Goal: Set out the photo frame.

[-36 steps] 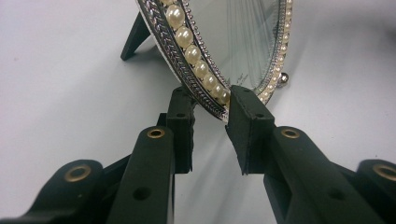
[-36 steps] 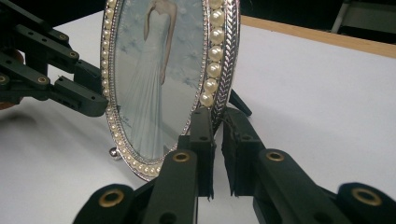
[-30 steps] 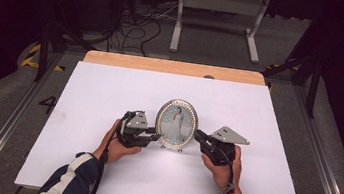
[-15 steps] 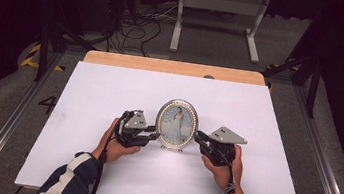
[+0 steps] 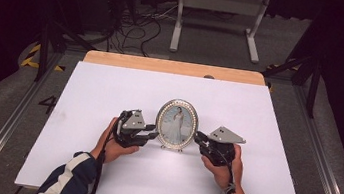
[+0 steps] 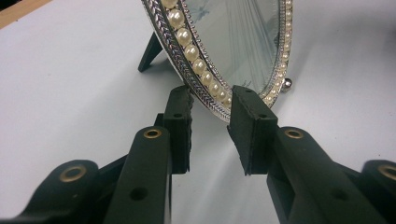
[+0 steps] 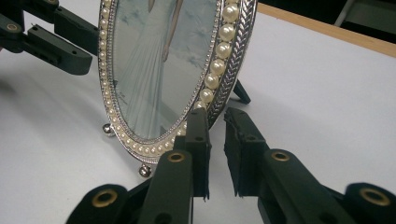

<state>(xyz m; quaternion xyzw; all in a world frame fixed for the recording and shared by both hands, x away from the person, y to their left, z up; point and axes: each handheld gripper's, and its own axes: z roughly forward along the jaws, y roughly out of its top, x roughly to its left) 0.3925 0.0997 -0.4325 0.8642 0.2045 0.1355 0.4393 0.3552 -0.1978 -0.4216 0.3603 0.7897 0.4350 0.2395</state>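
On the white table [image 5: 110, 89], the oval frame [image 5: 176, 124] stands upright; left gripper [image 5: 152, 136] and right gripper [image 5: 198, 139] straddle its rim, jaws slightly parted, gripping nothing—squeeze evenly now.

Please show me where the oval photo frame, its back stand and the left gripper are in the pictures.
oval photo frame [image 5: 176, 125]: high view, on the picture glass.
back stand [image 6: 150, 52]: left gripper view, on the dark leg.
left gripper [image 5: 153, 136]: high view, between its fingertips.

Both tools [image 5: 154, 136] [image 5: 198, 139] — jaws slightly parted.
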